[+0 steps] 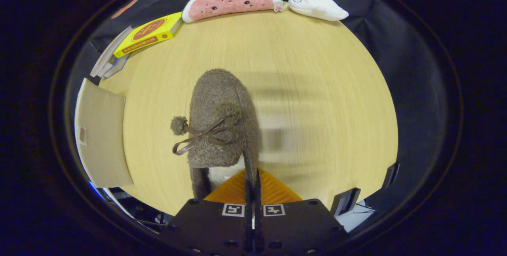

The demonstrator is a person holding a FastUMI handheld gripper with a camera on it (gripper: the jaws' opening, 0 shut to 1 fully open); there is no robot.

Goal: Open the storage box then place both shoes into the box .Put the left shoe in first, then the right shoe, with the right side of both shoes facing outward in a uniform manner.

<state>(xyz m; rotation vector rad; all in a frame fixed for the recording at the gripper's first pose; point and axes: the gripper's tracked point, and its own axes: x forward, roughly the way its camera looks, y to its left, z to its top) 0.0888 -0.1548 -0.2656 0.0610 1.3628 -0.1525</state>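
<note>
Pinched nearly together, the gripper's (252, 180) two fingers clamp the thin rim at the heel opening of one fuzzy brown shoe (222, 117), so the tongs are clenched on it. That single shoe stretches straight ahead of the fingers, long axis running away from the camera, toe pointing toward the far side of the wooden table (317, 69). One ribbon bow (200, 137) with two pompoms sits on its upper. Left of the shoe stands one beige panel (101, 137), perhaps the storage box. Beyond lie one yellow box (148, 34) on some flat books, one watermelon plush (229, 0) and one white plush (317, 6).
</note>
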